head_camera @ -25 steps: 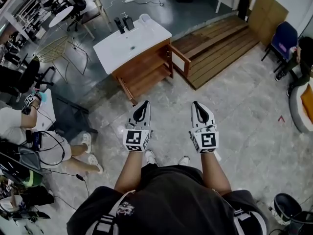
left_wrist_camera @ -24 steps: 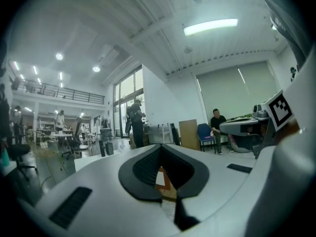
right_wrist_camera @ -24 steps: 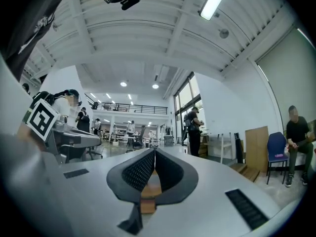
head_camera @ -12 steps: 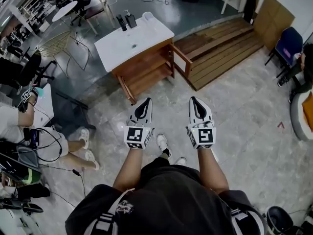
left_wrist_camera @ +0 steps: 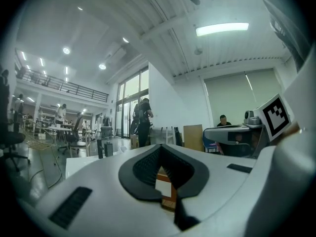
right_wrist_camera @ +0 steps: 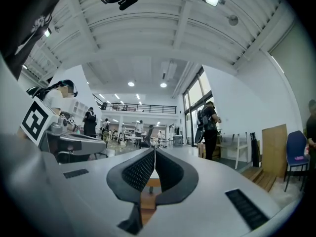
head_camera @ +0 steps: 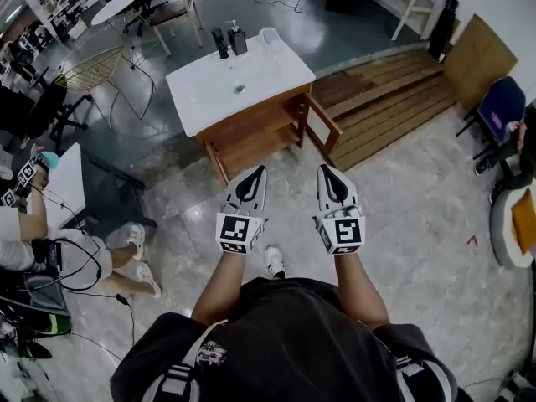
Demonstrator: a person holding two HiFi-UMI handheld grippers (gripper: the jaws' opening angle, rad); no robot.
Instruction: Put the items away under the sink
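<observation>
1. The left gripper (left_wrist_camera: 160,147) has its jaws pressed together at the tips, with nothing caught between them. The small gap behind the pads shows only a sliver of the wooden cabinet beyond.
2. The right gripper (right_wrist_camera: 154,151) is the same, jaws closed tip to tip and empty.
3. The person holds both out in front, side by side but apart. They hang over the pale stone floor (head_camera: 402,199) and point toward the sink unit, well short of it.
4. The white worktop (head_camera: 209,90) is bare across the middle apart from the drain (head_camera: 239,89).
5. Along its far edge stand a dark bottle (head_camera: 220,43) and, just beside it, a pump bottle (head_camera: 238,40). A pale cup (head_camera: 270,37) sits at the far right corner.
6. Under the worktop, the wooden cabinet (head_camera: 251,136) shows open shelves. Its door (head_camera: 325,128) is swung wide at the near right corner.
7. Off the right edge lie wooden boards (head_camera: 385,90). Well off the left edge, a seated person (head_camera: 25,241) stretches their legs across the floor.
</observation>
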